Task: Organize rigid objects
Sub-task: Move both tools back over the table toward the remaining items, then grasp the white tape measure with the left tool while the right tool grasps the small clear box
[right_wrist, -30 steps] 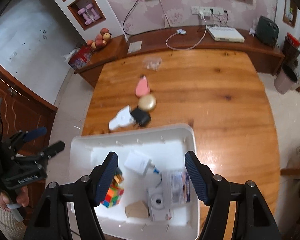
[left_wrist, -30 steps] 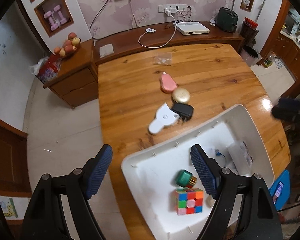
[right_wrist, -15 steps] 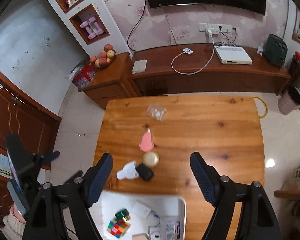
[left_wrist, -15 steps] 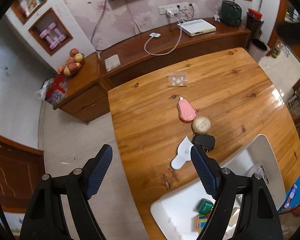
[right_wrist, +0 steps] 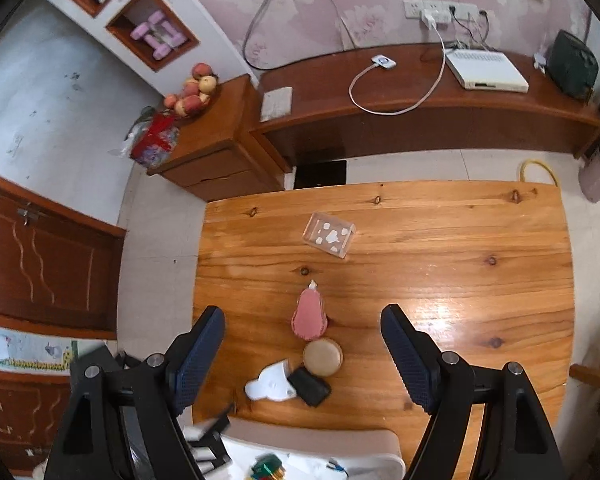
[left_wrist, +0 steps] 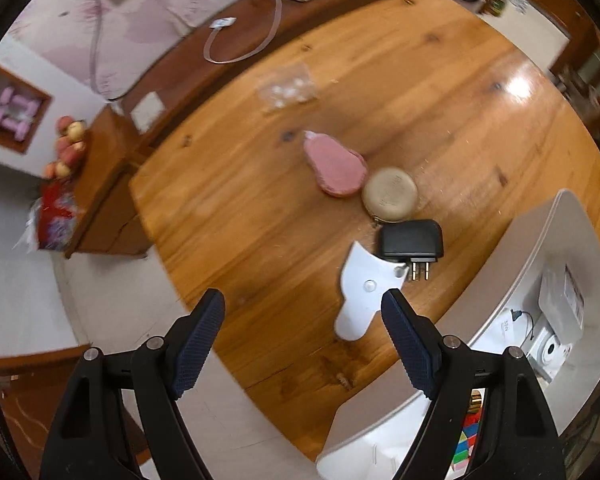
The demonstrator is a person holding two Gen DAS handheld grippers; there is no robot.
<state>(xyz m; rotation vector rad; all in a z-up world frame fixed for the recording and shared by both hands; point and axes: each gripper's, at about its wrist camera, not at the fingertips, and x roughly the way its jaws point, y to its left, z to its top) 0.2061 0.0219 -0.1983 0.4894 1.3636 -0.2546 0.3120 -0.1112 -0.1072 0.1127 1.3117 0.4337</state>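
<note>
On the wooden table (left_wrist: 440,92) lie a white flat plastic piece (left_wrist: 360,292), a black plug adapter (left_wrist: 412,240), a round gold tin (left_wrist: 390,192), a pink pear-shaped case (left_wrist: 336,164) and a clear small box (left_wrist: 288,88). My left gripper (left_wrist: 302,340) is open and empty, just in front of the white piece. My right gripper (right_wrist: 302,354) is open and empty, high above the same cluster: pink case (right_wrist: 309,316), gold tin (right_wrist: 322,356), black adapter (right_wrist: 309,386), white piece (right_wrist: 270,386), clear box (right_wrist: 329,234).
A white bin (left_wrist: 540,280) at the table's near edge holds a puzzle cube (left_wrist: 466,448), a white box and small devices; it also shows in the right wrist view (right_wrist: 320,440). A sideboard (right_wrist: 420,120) with cables and fruit (right_wrist: 190,94) stands behind the table.
My left gripper has dropped lower and closer to the white piece and black adapter. My right gripper has shifted a little nearer the table; the bin now sits at its lower edge.
</note>
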